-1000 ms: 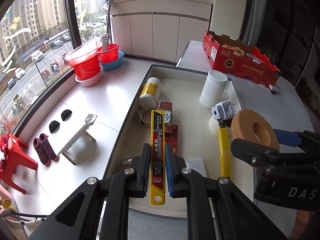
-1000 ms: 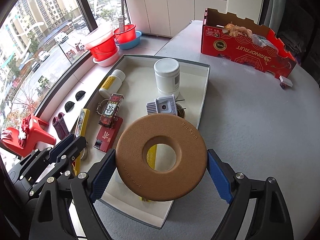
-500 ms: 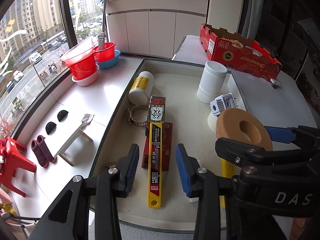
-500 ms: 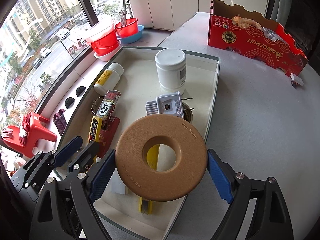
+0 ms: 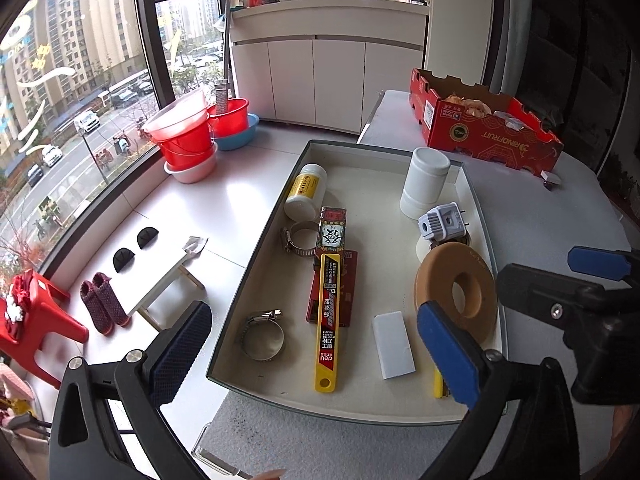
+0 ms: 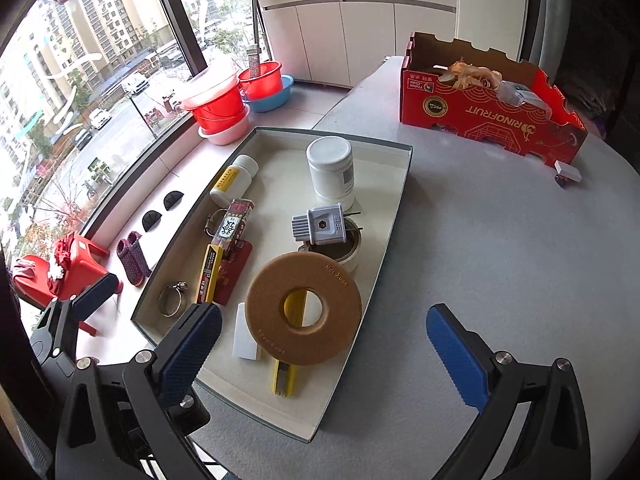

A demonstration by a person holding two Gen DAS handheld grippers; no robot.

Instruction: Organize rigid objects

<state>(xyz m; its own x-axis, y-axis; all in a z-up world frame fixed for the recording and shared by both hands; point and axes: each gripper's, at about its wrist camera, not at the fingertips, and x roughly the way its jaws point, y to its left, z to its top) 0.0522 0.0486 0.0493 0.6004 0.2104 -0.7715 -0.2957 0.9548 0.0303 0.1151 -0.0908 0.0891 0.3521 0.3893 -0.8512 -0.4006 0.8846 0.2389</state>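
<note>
Both claws are opening, nothing between them: left claw over the yellow knife, right claw over the brown ring, both in the tray at frame centre. Back off straight, leaving them undisturbed.

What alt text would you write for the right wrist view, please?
A brown ring lies in a shallow white tray, resting on a yellow knife, with the right tongs opening around it without touching. The tray also holds a white jar, a plug and a hose clamp.
</note>
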